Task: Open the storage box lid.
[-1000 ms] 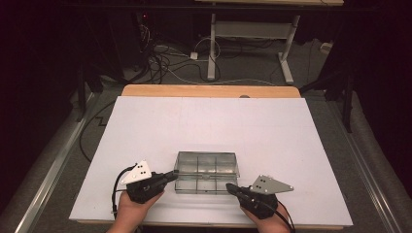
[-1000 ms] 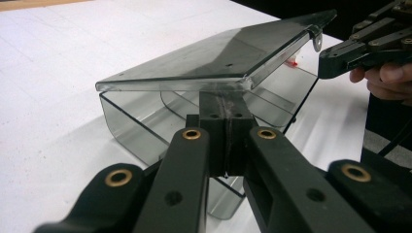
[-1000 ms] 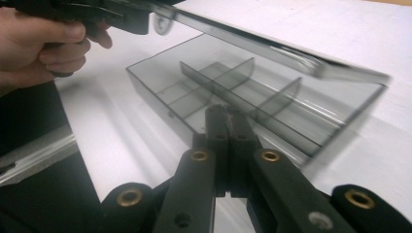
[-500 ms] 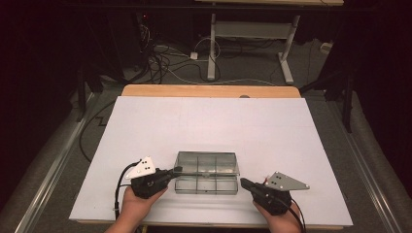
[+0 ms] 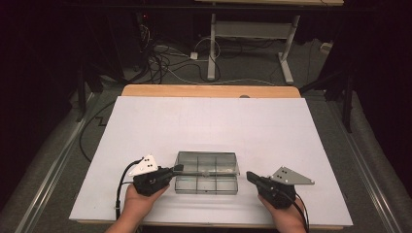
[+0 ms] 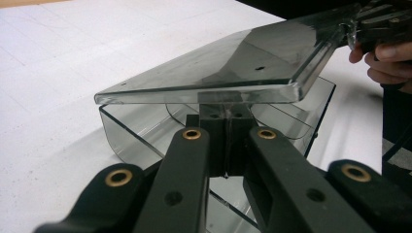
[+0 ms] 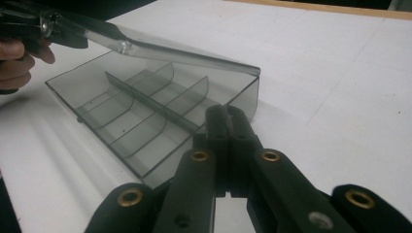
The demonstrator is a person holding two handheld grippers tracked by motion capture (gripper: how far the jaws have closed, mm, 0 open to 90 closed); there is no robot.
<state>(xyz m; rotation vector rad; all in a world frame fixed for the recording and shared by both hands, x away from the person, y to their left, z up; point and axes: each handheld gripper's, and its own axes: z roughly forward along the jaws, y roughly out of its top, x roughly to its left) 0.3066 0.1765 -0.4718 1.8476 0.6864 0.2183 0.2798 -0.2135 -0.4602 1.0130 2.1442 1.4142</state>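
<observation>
Low in the frame's centre on the white table (image 5: 214,121), the clear box (image 5: 206,182) shows bare divided compartments, its lid (image 6: 233,68) raised by the left gripper (image 5: 176,169) clamped on its edge, while the right gripper (image 5: 250,175), jaws together on nothing, sits just beside it.

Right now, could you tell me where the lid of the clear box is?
In the high view the lid is raised over the compartment box near the table's front edge, its left end pinched by the left gripper.
</observation>
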